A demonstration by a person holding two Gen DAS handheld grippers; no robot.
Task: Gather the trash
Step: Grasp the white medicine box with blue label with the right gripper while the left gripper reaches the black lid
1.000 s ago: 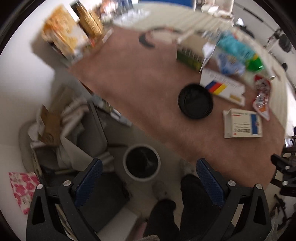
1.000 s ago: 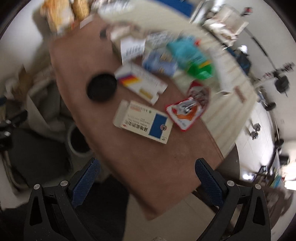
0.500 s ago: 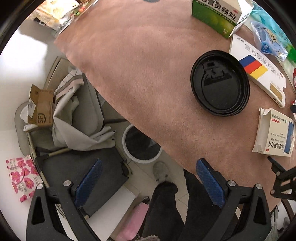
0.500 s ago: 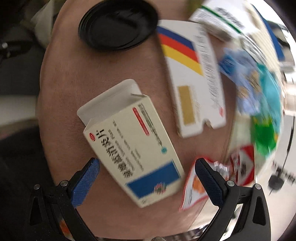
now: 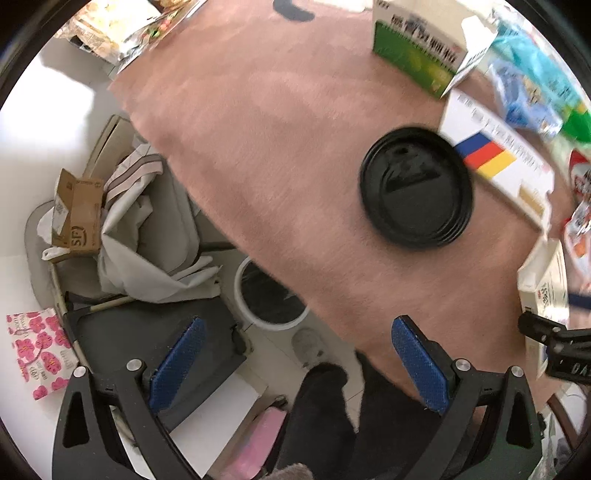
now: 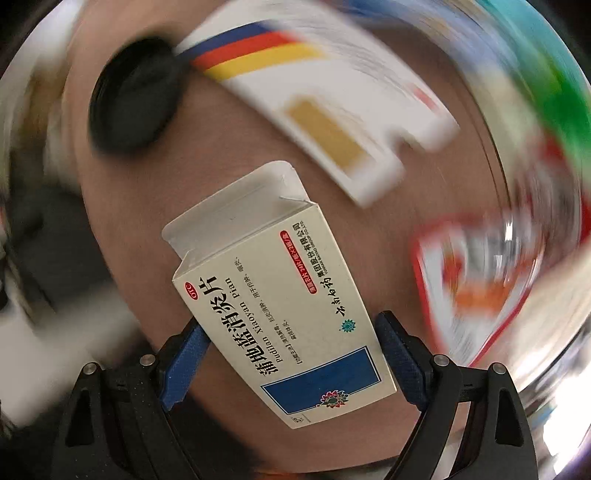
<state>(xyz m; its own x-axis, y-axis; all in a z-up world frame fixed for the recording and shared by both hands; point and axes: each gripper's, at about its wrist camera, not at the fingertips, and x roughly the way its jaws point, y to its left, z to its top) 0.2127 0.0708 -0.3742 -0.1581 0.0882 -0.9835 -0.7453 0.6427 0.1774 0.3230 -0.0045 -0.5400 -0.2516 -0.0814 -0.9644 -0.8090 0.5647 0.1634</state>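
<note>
My right gripper point(image 6: 288, 354) is shut on a white medicine box with a blue patch point(image 6: 280, 306), its top flap open, over the brown table point(image 6: 236, 144); the box also shows in the left wrist view point(image 5: 546, 280). Behind it lie a black lid point(image 6: 136, 96), a flat white box with blue, red and yellow stripes point(image 6: 325, 107) and a red-and-white wrapper point(image 6: 476, 291). My left gripper point(image 5: 299, 363) is open and empty over the table's edge, above a white bin with a black liner point(image 5: 269, 295) on the floor.
A green-and-white box point(image 5: 417, 48), blue and green plastic wrappers point(image 5: 532, 88) and snack bags point(image 5: 122, 29) lie on the table point(image 5: 280, 129). Beside the bin stand a chair with cloths and a cardboard box point(image 5: 77, 214), a pink flowered bag point(image 5: 40, 347) and the person's legs point(image 5: 332, 413).
My right gripper has closed in on the white medicine box, its fingers now pressed to both sides. The left gripper has drifted slightly; the black lid sits lower and farther left in its view.
</note>
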